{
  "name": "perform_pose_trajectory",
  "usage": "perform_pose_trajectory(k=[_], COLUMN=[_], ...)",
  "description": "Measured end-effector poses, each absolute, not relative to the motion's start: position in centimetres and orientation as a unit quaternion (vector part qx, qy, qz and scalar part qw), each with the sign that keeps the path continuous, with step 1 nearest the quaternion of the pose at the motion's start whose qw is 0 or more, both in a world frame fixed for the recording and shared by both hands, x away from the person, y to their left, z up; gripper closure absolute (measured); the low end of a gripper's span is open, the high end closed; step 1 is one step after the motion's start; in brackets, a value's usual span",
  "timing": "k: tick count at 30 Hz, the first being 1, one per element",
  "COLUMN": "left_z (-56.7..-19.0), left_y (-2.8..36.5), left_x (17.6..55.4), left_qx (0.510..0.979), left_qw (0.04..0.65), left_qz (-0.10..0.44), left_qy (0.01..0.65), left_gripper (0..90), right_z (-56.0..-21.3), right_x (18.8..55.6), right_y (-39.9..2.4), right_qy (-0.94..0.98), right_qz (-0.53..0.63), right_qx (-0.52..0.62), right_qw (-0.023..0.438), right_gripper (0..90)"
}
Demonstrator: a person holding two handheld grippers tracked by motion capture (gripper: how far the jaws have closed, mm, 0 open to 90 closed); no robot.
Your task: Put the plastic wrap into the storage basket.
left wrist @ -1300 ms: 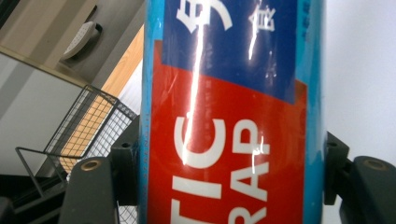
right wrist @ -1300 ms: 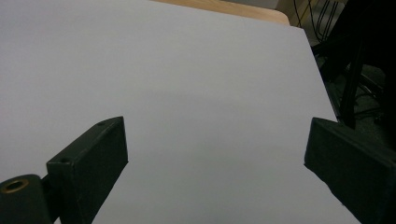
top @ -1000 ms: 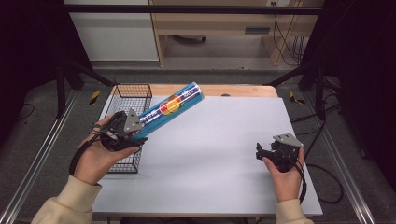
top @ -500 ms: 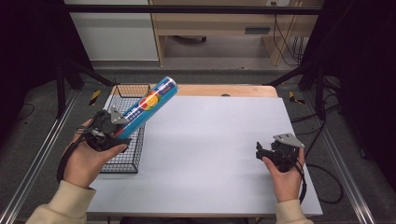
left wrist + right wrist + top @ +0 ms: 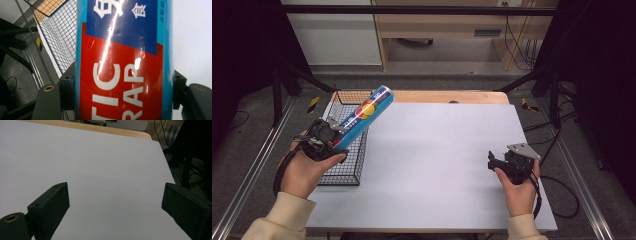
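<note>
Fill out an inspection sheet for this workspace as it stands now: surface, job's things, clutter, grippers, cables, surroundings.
Surface: white table top, bare across the middle, with a wooden strip along the far edge.
Job's things: blue plastic-wrap tube with a red label, held tilted above the black wire basket at the table's left edge.
Clutter: nothing seen.
Grippers: left gripper shut on the tube near its lower end; right gripper open, holding nothing, low over the table's right side.
Cables: a black cable loops off the right edge from the right gripper; more cables hang at the far right.
Surroundings: metal rails on both sides, grey floor, wooden furniture behind.
</note>
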State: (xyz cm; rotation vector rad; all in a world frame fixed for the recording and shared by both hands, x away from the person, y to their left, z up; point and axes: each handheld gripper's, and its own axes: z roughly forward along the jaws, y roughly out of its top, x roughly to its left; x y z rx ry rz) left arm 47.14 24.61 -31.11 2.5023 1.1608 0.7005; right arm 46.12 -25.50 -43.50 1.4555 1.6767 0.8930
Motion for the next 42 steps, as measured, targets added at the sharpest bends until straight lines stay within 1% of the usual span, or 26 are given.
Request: perform_pose_trajectory(k=[13, 22, 28, 42], left_z=[-31.8, -32.0, -32.5, -33.0], left_y=[25.3, 26.2, 27.2, 27.7], left_x=[47.3, 48.0, 48.7, 49.0], left_qx=[0.867, 0.853, 0.848, 0.844], left_qw=[0.14, 0.124, 0.105, 0.104], left_qz=[0.225, 0.204, 0.201, 0.188], left_qy=[0.422, 0.464, 0.48, 0.492], left_gripper=[31.7, 31.7, 31.7, 31.7], right_z=[-43.6, -43.7, -43.6, -43.6], right_x=[46.2, 46.3, 46.2, 46.2], right_y=[-25.6, -25.6, -25.5, -25.7], right_qy=[0.654, 0.657, 0.658, 0.656], right_qz=[0.348, 0.346, 0.349, 0.352], right_qx=[0.567, 0.565, 0.563, 0.565], right_qw=[0.36, 0.36, 0.359, 0.357], right_gripper=[8.0, 8.1, 8.2, 8.3])
